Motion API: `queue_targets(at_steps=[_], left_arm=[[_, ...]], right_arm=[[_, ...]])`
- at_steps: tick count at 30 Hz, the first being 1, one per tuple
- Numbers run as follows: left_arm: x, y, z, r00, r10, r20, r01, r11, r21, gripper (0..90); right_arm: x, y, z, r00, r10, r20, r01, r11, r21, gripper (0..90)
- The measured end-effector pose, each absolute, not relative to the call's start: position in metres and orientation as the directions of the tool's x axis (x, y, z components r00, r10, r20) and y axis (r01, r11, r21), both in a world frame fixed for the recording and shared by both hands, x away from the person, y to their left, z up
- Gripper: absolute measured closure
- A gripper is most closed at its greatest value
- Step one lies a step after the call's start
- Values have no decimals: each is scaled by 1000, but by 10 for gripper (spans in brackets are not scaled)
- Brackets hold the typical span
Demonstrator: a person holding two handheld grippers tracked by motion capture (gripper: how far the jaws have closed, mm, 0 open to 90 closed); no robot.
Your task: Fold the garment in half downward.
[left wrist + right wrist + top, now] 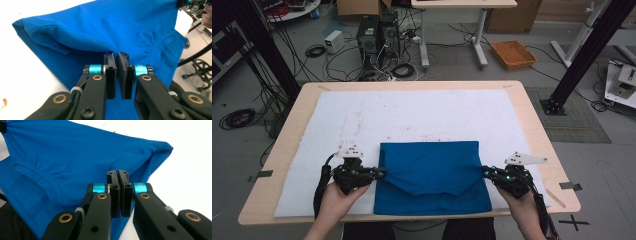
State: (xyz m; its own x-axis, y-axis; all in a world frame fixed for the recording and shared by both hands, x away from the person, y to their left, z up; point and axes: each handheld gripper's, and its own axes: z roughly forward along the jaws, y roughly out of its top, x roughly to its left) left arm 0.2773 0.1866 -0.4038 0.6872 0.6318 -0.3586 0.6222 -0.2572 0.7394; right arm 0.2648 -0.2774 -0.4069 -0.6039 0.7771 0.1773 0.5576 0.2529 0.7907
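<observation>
mid-fold, blue shirt

blue shirt (432,175) on white mat (412,115), near table edge, partly folded. left gripper (381,173) clamped on left edge of fabric, right gripper (486,172) clamped on right edge. keep both level, move in sync, even tension, lay flap down w/o wrinkles.

Surface (532,125): light wood top w/ rounded corners. White mat (412,112) lies directly on it, covers most of the top; bare wood strip shows all round the mat. Mat has faint dark specks just beyond the far edge of the blue shirt. Blue shirt (432,175) lies folded on the mat, at the mat's near edge, approx. centred left-to-right. Shirt's collar side faces the near edge of the mat.
</observation>
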Motion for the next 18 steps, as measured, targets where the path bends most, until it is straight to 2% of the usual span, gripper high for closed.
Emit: queue_targets(at_steps=[7,18], left_arm=[[261,189,-410,684,610,-399,647,-255,719,850],[240,191,-412,698,590,-406,647,-278,710,849]], right_arm=[[247,-278,-406,-618,769,166,549,271,790,888],[221,-277,-409,-640,754,149,539,302,787,888]])
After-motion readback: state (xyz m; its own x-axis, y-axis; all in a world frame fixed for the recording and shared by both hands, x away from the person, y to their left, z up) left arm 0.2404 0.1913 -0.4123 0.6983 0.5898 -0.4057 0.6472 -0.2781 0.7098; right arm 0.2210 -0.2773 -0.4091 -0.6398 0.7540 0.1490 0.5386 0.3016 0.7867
